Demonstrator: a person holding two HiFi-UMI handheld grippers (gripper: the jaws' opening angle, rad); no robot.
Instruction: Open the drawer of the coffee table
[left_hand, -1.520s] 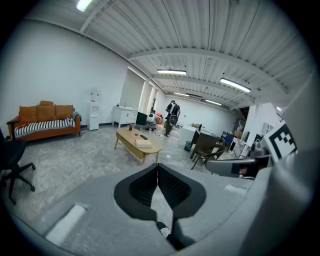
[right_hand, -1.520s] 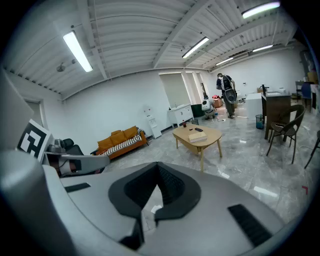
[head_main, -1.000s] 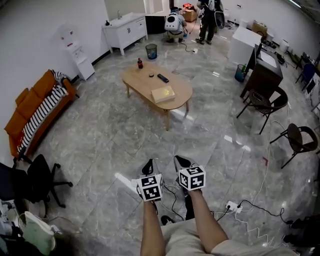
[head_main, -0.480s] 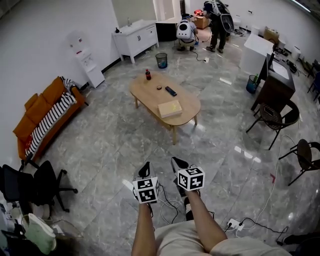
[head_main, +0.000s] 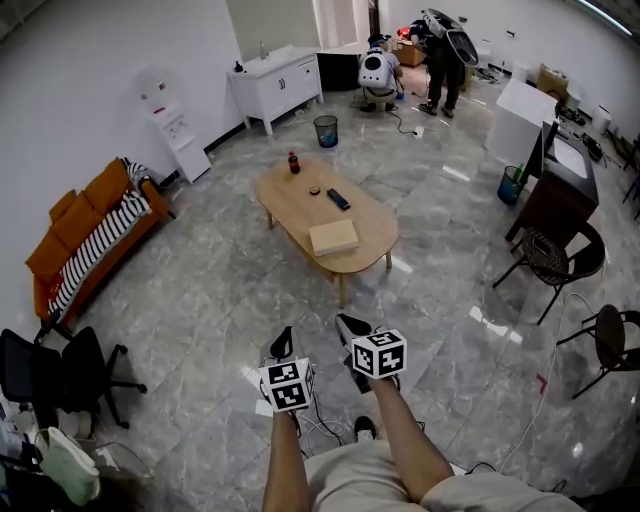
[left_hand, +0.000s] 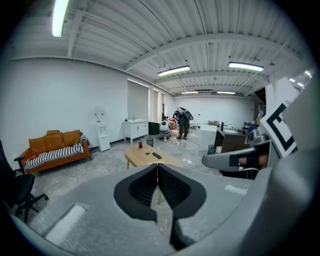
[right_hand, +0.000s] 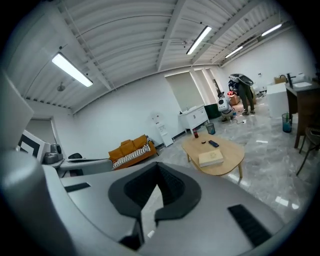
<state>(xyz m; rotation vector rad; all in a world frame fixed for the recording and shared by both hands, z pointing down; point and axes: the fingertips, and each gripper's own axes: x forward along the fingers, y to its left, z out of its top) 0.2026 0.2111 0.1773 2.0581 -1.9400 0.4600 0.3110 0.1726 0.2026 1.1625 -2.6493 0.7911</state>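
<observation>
Facing the table (head_main: 325, 212) well ahead, left gripper (head_main: 286, 340) and right gripper (head_main: 352, 328) pinched shut, empty — I'd find the drawer front first.

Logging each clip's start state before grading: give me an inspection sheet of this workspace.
Surface: oval wooden coffee table, well ahead of both grippers.
Job's things: drawer not visible from these views.
Clutter: bottle, remote, flat box and small dark disc on the tabletop.
Grippers: left gripper and right gripper both shut, nothing between the jaws.
Cables: loose cables on the floor near the person's feet.
Surroundings: orange sofa, office chair, bin, dark desk, person at the back.
</observation>
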